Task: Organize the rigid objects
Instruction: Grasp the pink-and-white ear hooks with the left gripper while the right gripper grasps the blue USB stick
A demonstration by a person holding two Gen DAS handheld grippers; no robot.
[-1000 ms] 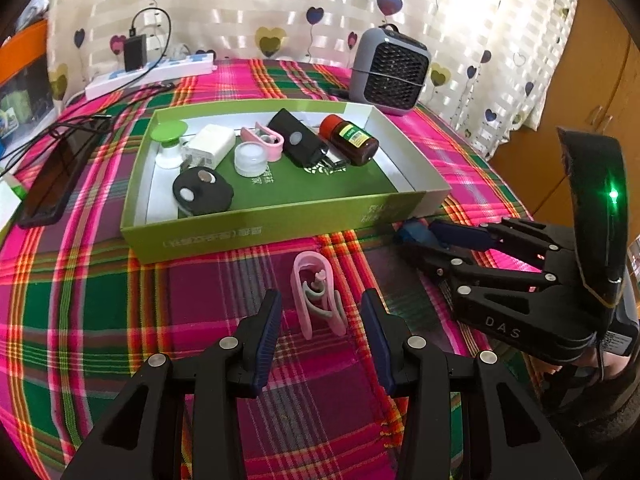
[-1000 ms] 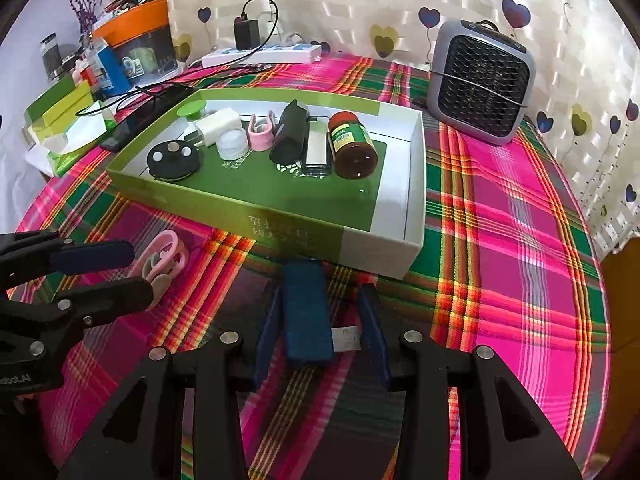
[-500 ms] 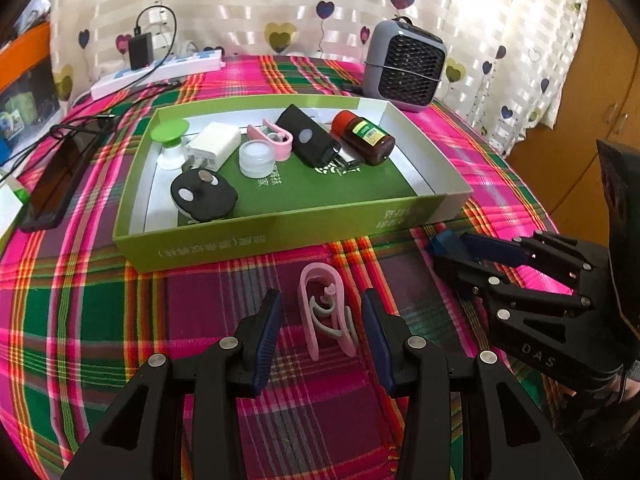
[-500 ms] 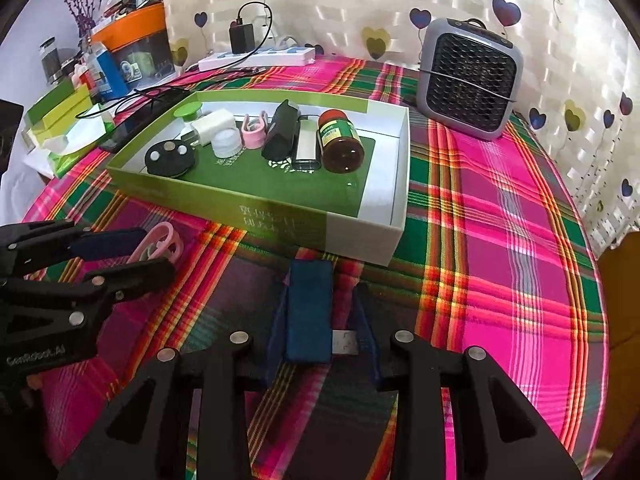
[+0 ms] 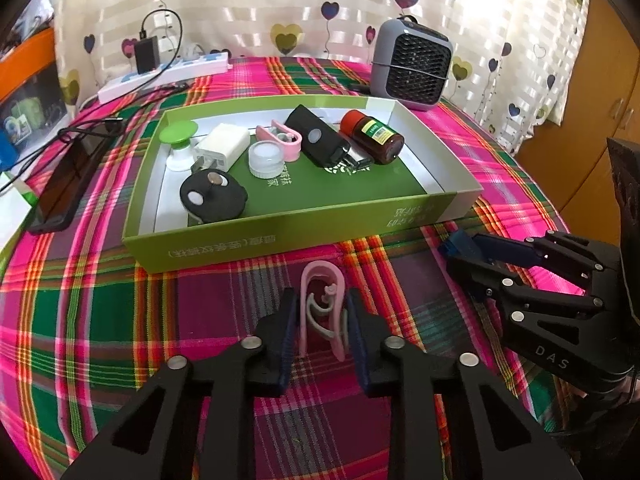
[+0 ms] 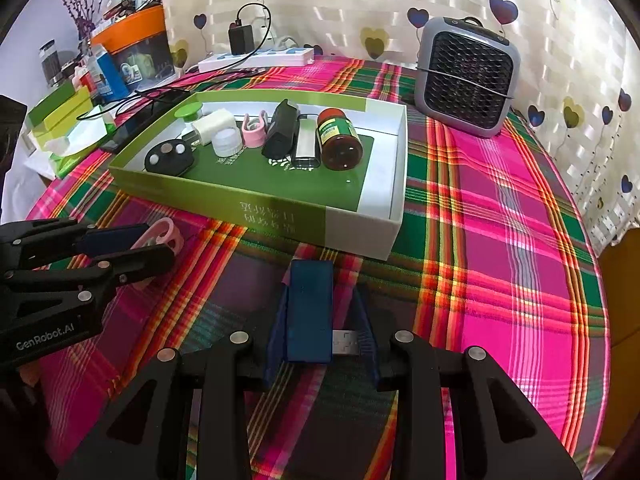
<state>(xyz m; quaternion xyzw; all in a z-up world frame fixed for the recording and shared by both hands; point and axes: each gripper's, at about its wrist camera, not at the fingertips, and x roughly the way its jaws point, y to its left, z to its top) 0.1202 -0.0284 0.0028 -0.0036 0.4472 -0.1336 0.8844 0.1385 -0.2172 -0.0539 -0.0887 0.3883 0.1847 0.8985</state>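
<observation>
A green and white tray (image 5: 280,236) (image 6: 280,216) holds several small items: a brown bottle (image 5: 372,136), a black case (image 5: 316,140), a pink clip (image 5: 286,142), a white jar (image 5: 266,158), a white charger (image 5: 220,146), a black disc (image 5: 212,196). My left gripper (image 5: 323,324) is shut on a pink clip (image 5: 322,308) in front of the tray, also in the right wrist view (image 6: 160,236). My right gripper (image 6: 320,320) is shut on a blue USB stick (image 6: 310,308), near the tray's front right corner (image 5: 460,244).
A grey fan heater (image 5: 412,68) (image 6: 466,76) stands behind the tray. A white power strip (image 5: 164,76) with cables, a black phone (image 5: 68,184) and green boxes (image 6: 60,116) lie at the left. The plaid tablecloth (image 6: 500,240) covers the round table.
Both grippers have closed tighter, the left on the pink clip and the right on the blue stick, and both have lifted and pulled back slightly from the tray.
</observation>
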